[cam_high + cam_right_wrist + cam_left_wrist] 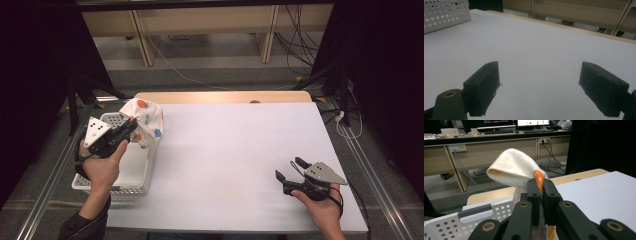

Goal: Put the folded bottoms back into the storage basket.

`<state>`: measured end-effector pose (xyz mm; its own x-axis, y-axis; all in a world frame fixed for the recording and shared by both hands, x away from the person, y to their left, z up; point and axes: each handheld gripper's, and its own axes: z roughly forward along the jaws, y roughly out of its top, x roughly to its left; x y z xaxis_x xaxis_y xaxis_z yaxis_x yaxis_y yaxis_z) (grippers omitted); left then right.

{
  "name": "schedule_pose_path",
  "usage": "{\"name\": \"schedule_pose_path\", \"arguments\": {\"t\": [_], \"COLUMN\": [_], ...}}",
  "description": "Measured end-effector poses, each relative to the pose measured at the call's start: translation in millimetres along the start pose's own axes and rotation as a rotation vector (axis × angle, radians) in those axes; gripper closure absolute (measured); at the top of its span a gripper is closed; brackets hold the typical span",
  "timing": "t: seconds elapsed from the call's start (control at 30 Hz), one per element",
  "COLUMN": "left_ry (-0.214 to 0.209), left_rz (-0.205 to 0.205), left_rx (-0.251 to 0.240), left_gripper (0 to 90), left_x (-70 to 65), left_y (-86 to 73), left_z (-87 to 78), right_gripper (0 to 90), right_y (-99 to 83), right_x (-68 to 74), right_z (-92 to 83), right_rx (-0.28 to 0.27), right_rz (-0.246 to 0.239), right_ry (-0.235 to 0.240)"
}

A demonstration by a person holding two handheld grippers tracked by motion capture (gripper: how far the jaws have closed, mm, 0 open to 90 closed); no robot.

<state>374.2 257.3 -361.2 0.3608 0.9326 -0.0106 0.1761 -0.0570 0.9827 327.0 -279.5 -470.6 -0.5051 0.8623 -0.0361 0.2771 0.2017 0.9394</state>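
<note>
A white bench (240,150) carries a perforated white basket (131,186) at its left edge, partly hidden by the left hand. Above it the left claw (131,125) pinches a spotted white cloth (146,120), whose lower part is hidden behind the jaws. The right claw (289,169) hovers wide open, empty.

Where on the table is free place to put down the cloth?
The white table top is bare between the perforated basket and the right gripper, up to the wooden far edge. It is crowded at the left, where the left gripper holds the dotted cloth over the basket.
</note>
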Motion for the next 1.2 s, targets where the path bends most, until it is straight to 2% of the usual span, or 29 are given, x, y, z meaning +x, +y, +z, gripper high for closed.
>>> {"name": "schedule_pose_path", "arguments": {"t": [1.2], "left_ry": [0.015], "left_rz": [-0.002], "left_rx": [0.012], "left_gripper": [84.8], "left_x": [8.1], "left_y": [-2.8], "left_z": [-2.1], "right_gripper": [17.3], "right_y": [0.3], "right_x": [0.0], "right_z": [-0.2], "right_rx": [0.001], "right_rz": [0.001], "right_ry": [-0.001]}}
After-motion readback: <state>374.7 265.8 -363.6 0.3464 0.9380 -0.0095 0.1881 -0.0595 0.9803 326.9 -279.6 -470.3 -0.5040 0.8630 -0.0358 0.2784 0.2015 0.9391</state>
